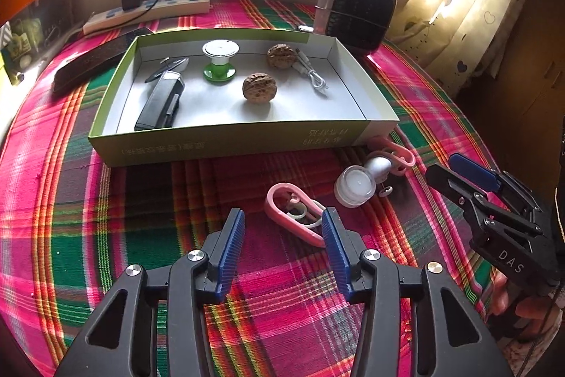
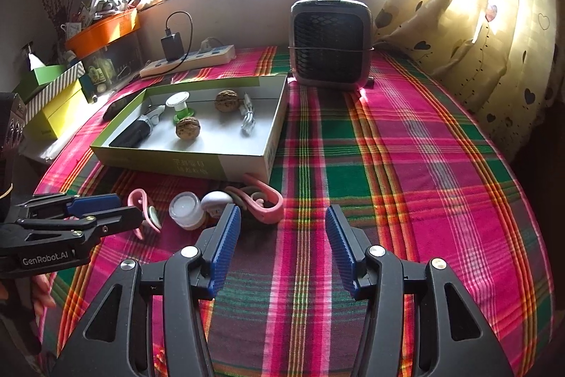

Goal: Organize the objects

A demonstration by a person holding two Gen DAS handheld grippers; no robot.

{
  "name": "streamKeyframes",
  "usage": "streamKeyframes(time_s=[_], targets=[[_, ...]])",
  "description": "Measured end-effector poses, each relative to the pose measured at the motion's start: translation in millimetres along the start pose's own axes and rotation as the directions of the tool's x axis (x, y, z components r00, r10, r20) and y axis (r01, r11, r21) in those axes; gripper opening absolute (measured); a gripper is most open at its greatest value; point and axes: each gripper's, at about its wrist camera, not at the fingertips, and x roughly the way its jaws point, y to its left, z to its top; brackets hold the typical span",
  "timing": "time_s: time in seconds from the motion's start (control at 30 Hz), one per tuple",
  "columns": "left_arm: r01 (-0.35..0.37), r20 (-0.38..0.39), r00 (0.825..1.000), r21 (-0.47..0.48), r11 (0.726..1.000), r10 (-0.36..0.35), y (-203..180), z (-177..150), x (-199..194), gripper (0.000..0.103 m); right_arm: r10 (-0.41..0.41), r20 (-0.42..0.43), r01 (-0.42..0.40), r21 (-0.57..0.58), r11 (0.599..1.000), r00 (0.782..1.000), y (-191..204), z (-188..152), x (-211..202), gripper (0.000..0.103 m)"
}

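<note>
You are tidying loose items into the shallow cardboard box (image 1: 247, 138) on the plaid-covered surface (image 2: 406, 165), and the box already holds 2 walnuts (image 1: 259, 88), a green-and-white spool (image 1: 219, 62), a coiled white cable (image 1: 312, 73), a black case (image 1: 160, 103) and what looks like nail clippers (image 1: 169, 66). What is left lies just in front of the box: a pink clip (image 1: 293, 214), a small clear jar with a white lid (image 1: 354, 185) and a second pink clip (image 1: 397, 156) tangled with a white rounded piece. Your left gripper (image 1: 282, 228) has its jaws spread with only cloth between them, and the near pink clip sits just ahead, partly behind the right-hand finger, so it looks like your next pick. Your right gripper (image 2: 282, 232) also stands with jaws spread and nothing held, the far pink clip (image 2: 261, 200) just ahead of its left-hand finger. The left wrist view looks straight down into the box; the right wrist view shows instead the bare stretch of cloth to the right, the small heater (image 2: 330, 48) beside the box, and your left gripper (image 2: 116, 211) from the side, over the near clip.
</note>
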Motion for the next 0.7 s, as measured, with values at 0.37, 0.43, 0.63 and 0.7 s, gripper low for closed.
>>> streamKeyframes(time_s=[0.37, 0.43, 0.63, 0.7], targets=[[-0.017, -0.004, 1.000, 0.006, 1.000, 0.017, -11, 3, 6, 0.045, 0.011, -0.071, -0.016, -0.076, 0.997, 0.997, -5, 4, 20, 0.051], [-0.022, -0.008, 1.000, 0.002, 1.000, 0.022, -12, 4, 7, 0.045, 0.016, -0.082, -0.024, -0.098, 0.995, 0.996, -3, 5, 24, 0.051], [-0.042, -0.016, 0.999, 0.030, 0.999, 0.042, -21, 3, 11, 0.046, 0.034, -0.113, -0.054, -0.174, 0.983, 0.993, 4, 9, 35, 0.051], [-0.041, -0.017, 0.999, 0.029, 0.999, 0.042, -21, 4, 11, 0.046, 0.035, -0.124, -0.058, -0.189, 0.980, 0.992, 6, 10, 39, 0.051]])
